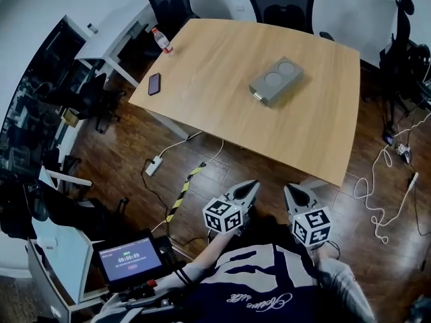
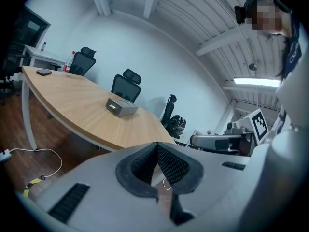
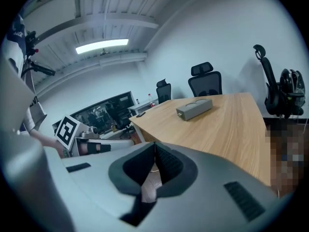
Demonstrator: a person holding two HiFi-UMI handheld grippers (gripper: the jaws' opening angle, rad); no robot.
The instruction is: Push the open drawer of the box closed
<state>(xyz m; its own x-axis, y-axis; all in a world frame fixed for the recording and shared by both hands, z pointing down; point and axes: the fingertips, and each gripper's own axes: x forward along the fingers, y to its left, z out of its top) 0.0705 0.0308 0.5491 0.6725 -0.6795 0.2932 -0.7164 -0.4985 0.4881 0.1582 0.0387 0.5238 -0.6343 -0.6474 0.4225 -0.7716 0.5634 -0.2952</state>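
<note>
A grey box [image 1: 276,79] with two round recesses in its top lies on the wooden table [image 1: 222,106], right of centre. Its drawer front [image 1: 258,96] shows at the end nearest me and sticks out slightly. Both grippers hang below the table's near edge, over the floor and far from the box. The left gripper [image 1: 254,184] and right gripper [image 1: 290,189] are side by side, each shut with nothing held. The box looks small in the left gripper view [image 2: 121,106] and in the right gripper view [image 3: 194,108]. Jaw tips meet in both views [image 2: 157,144] [image 3: 154,143].
A phone [image 1: 154,83] and a plastic bottle [image 1: 162,40] sit at the table's far left. Office chairs [image 1: 279,2] stand behind it. Cables and a power strip [image 1: 154,165] lie on the wood floor; more cables [image 1: 384,194] run at right. A screen [image 1: 131,259] sits at lower left.
</note>
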